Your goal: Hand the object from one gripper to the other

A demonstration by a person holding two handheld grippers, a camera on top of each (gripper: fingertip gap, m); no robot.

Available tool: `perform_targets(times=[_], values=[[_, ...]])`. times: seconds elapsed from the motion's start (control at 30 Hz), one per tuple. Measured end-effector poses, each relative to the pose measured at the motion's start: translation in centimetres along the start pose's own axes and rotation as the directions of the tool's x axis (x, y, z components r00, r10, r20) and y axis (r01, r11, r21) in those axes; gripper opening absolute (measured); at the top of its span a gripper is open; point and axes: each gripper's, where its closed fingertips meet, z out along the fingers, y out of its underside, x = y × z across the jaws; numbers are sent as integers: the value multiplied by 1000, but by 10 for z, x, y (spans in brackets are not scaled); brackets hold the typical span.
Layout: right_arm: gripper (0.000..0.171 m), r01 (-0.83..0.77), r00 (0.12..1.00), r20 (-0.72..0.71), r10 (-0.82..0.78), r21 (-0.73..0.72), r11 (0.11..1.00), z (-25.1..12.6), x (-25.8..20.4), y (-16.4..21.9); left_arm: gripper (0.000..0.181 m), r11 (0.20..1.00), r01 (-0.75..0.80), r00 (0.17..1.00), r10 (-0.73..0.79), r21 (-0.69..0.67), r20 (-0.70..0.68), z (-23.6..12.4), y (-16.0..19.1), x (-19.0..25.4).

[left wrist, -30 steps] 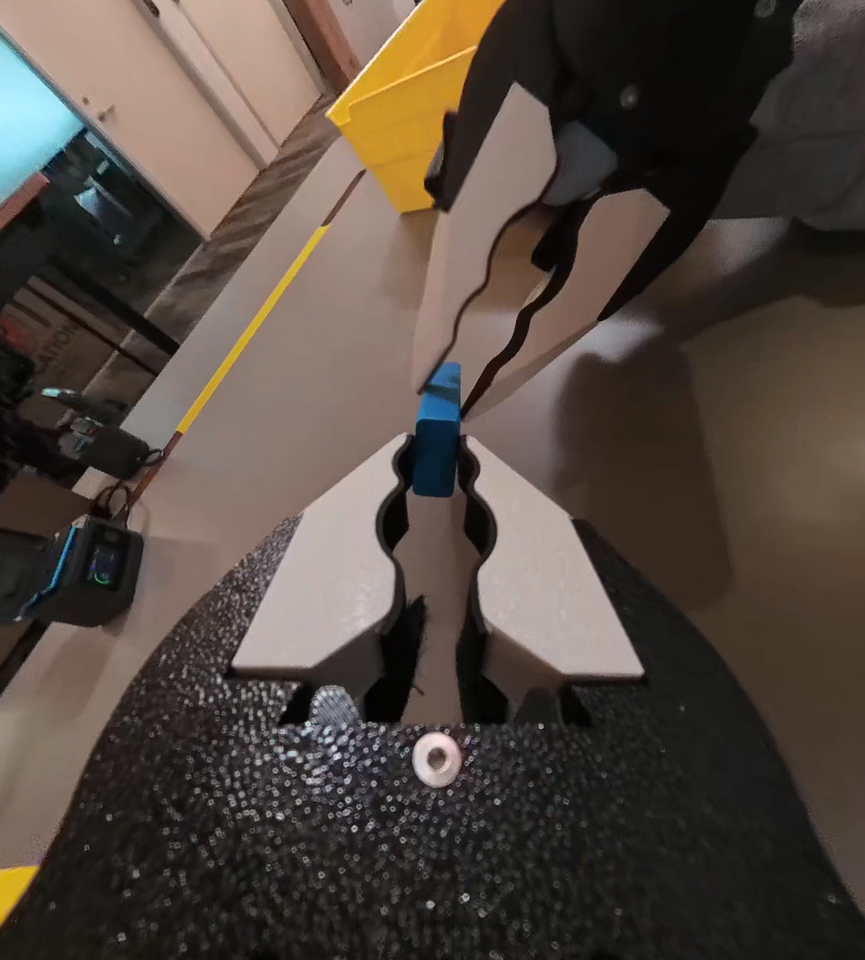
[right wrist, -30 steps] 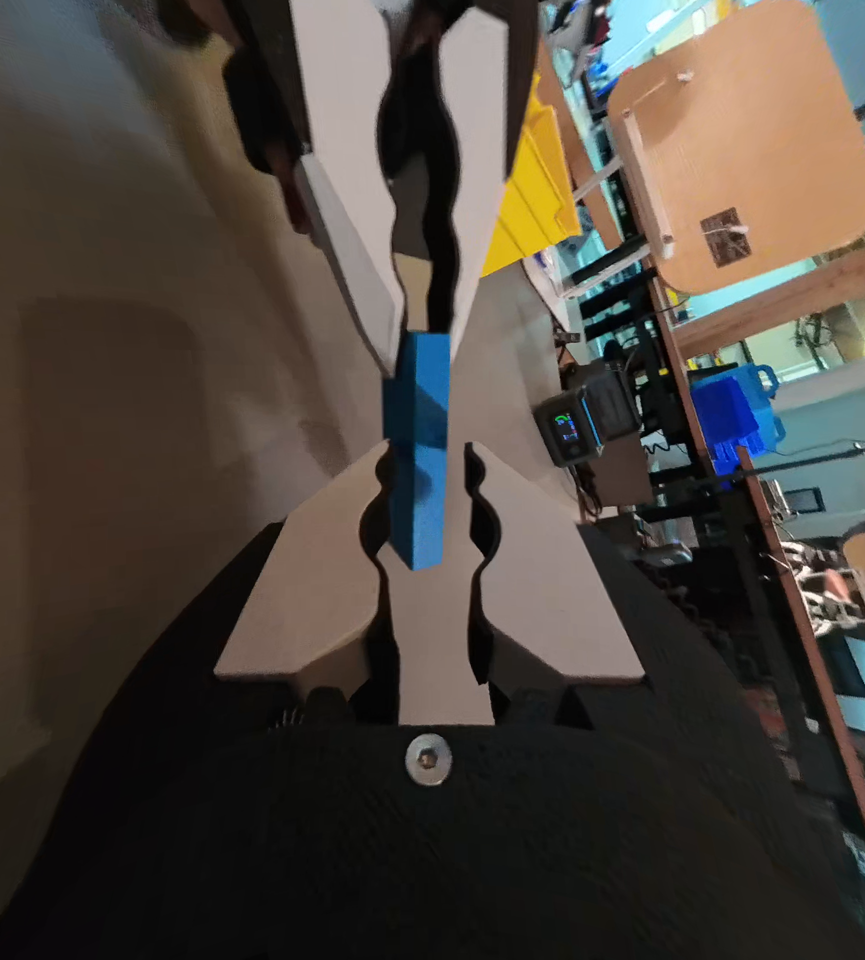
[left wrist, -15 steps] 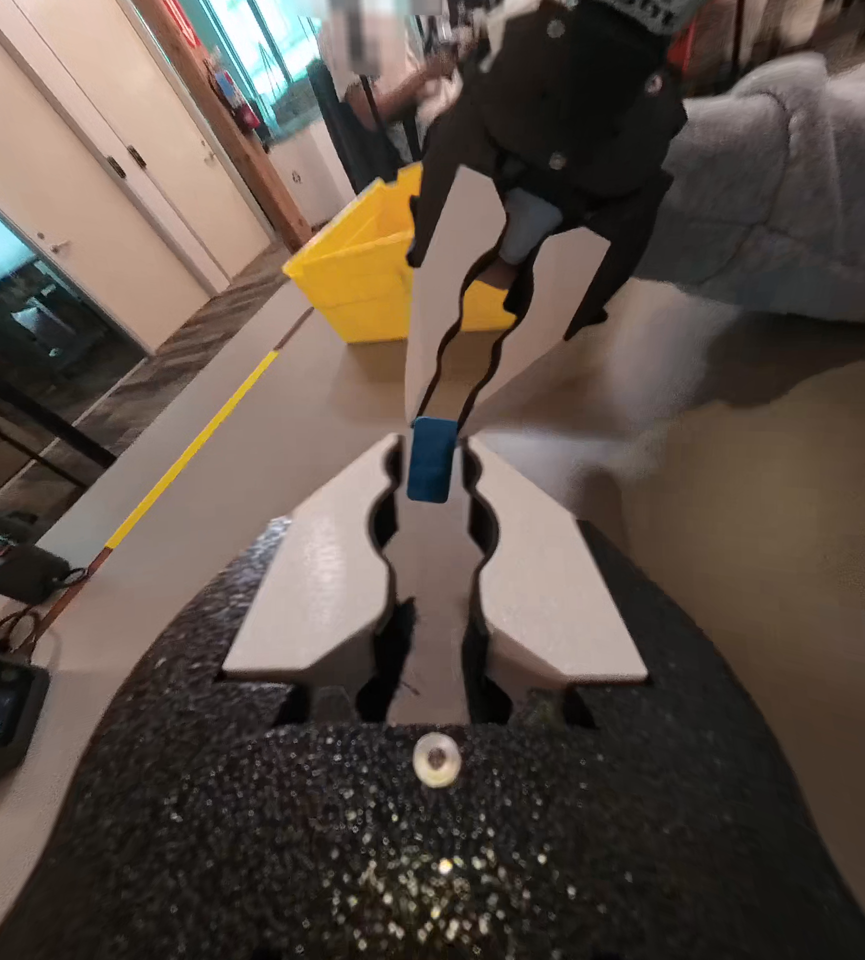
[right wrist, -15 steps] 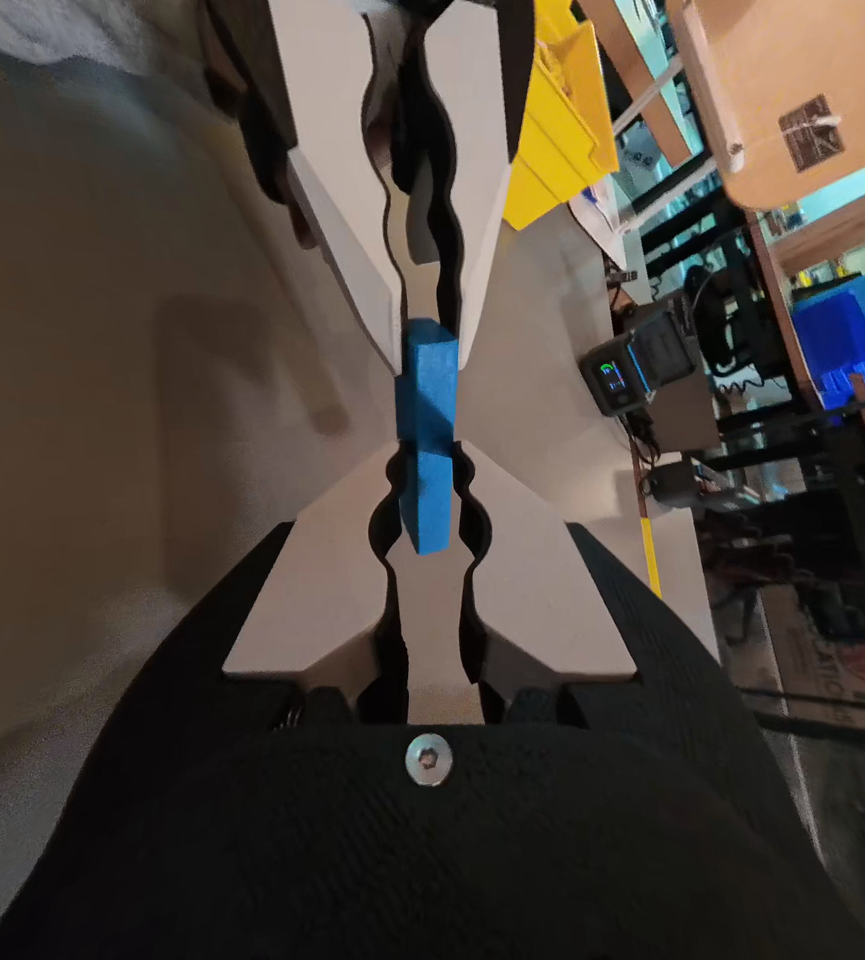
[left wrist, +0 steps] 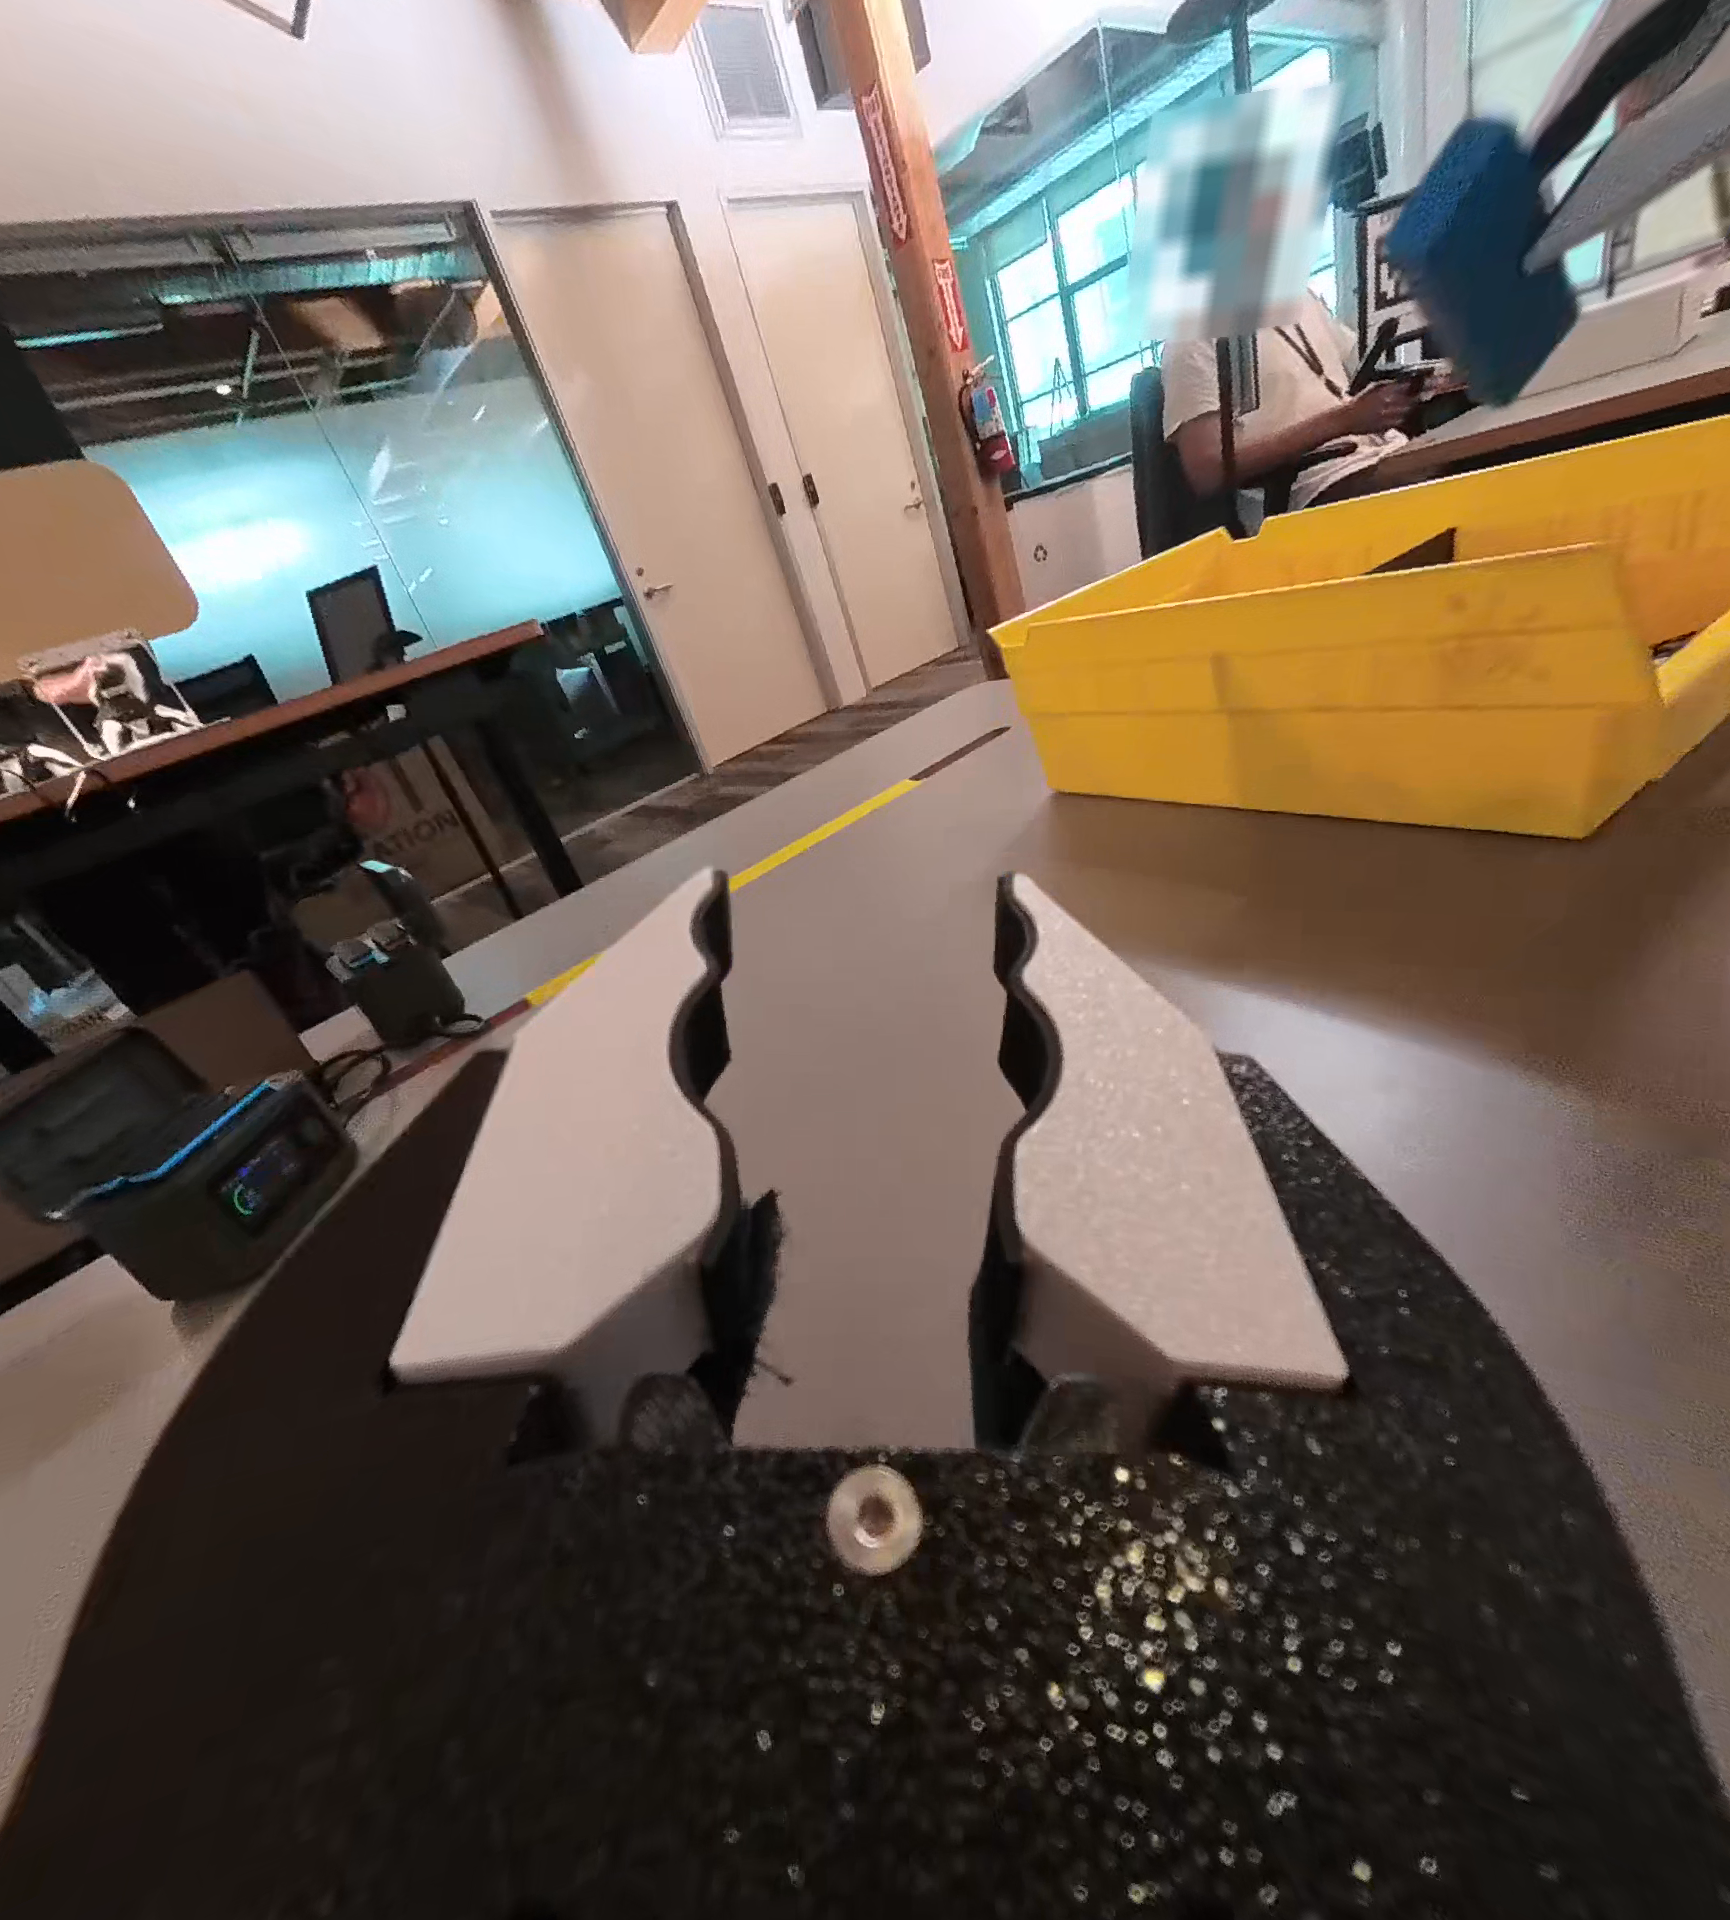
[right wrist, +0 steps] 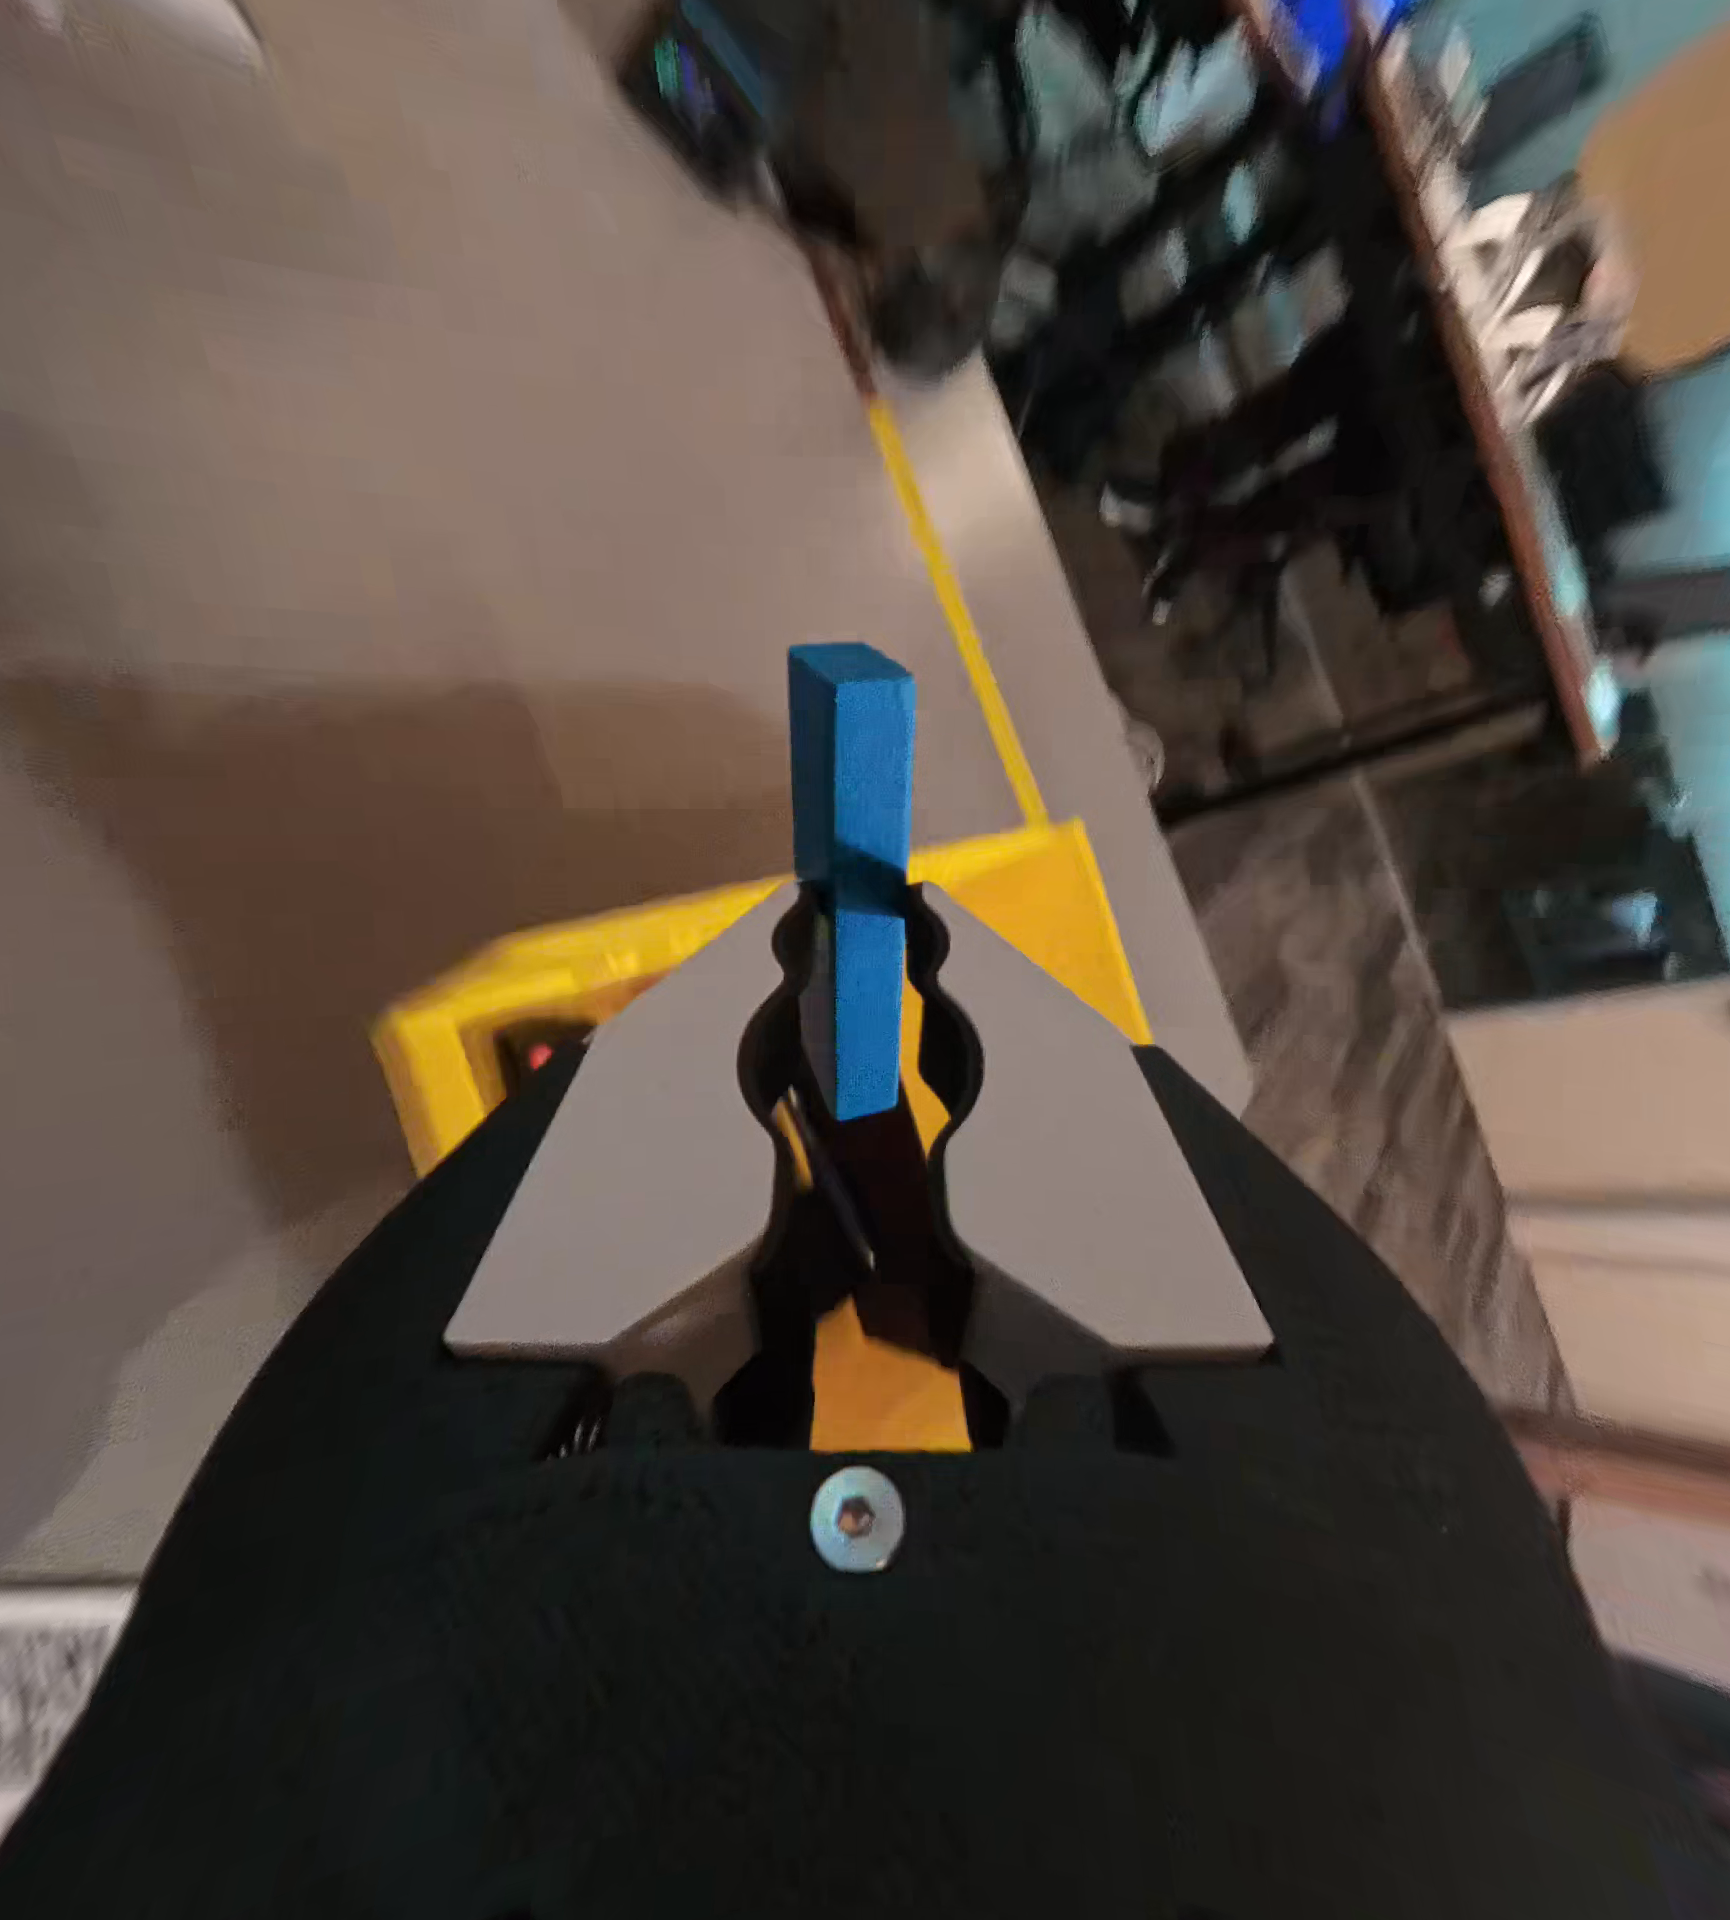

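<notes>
A: Who has the blue block at this point?

B: The right gripper. Its fingers are pinched onto the block's lower half, so the rest sticks out past the tips, in the air above the yellow bin.

A: And the left gripper?

B: Its fingers are spread wide with nothing between them, low over the tabletop and well apart from the block. I'd judge the handover finished, the wide gap being the release.
</notes>
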Motion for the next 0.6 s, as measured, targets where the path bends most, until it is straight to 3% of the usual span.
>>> perform_targets(times=[0.17,0.37,0.6], values=[[15,10,984,176,26,-197,980,39,7,64,43,1000,-7,1000,8,-28,23,1,5,-4],[15,168,921,389,-34,-315,934,74,-9,90,37,999,13,1000,-13,-33,12,1,7,-4],[15,294,845,532,-58,-371,881,96,-26,119,32,999,15,1000,-15,-42,-9,2,8,-1]])
